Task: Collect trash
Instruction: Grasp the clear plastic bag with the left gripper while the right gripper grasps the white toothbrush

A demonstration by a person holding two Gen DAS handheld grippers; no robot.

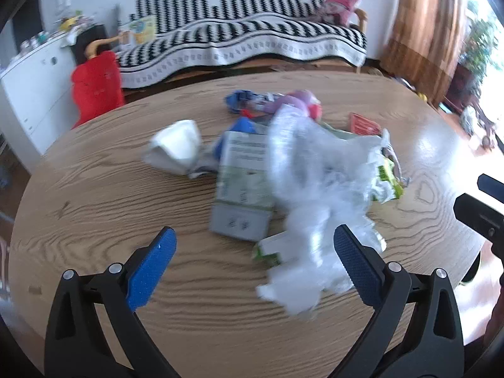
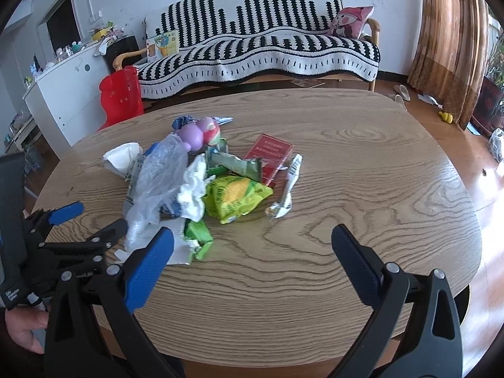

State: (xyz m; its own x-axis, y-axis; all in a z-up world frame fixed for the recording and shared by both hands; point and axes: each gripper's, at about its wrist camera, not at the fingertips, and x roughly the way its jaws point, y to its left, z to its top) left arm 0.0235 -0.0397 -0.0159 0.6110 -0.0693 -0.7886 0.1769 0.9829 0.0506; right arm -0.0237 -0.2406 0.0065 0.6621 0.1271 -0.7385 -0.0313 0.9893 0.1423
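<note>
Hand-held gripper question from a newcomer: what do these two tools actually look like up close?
Each hand-held gripper, left and right, has two matte black plastic fingers ending in textured blue pads, with silver rivets at the joints. A bare hand grips the left one's black body, which bears small white lettering. No cables show.

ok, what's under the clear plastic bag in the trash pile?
The clear plastic bag drapes over a grey-green carton and crumpled white paper. Anything else beneath it is hidden.

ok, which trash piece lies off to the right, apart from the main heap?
The crumpled white tube, lying lengthwise right of the red box and yellow-green corn wrapper; everything else is piled together.
</note>
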